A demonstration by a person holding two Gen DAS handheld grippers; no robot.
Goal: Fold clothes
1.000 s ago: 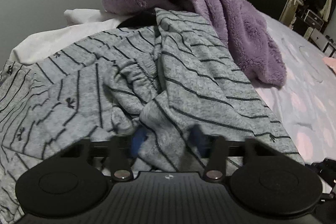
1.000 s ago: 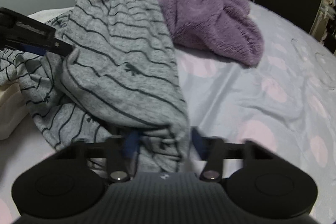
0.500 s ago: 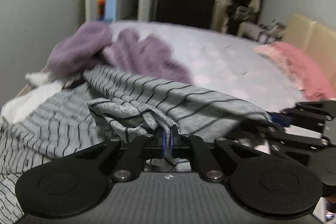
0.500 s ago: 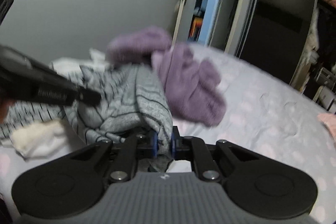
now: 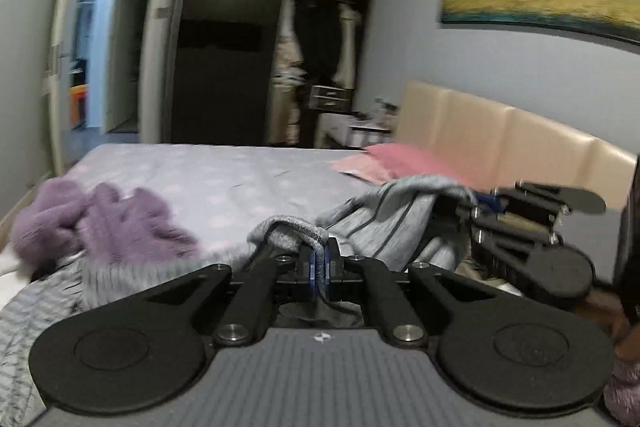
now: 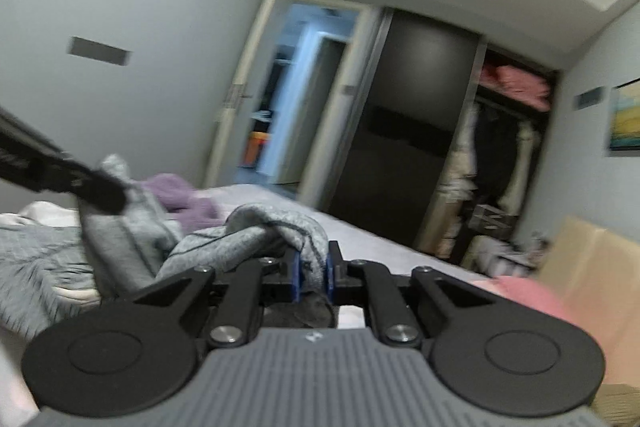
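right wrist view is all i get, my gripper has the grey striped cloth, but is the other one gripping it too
Observer: Yes. In the left wrist view the left gripper is shut on a bunched edge of the grey striped garment.
Operator: what's on the bed past the headboard side, i only see a pink blur
Observer: A pink cloth lies flat on the bed sheet, up against the beige headboard.
Operator: and the purple thing, is it tangled in our cloth
Observer: Hard to say. The purple fleece garment lies on the sheet at the left, with striped fabric in front of it; whether they touch is blurred. The right gripper holds the garment's far end lifted.
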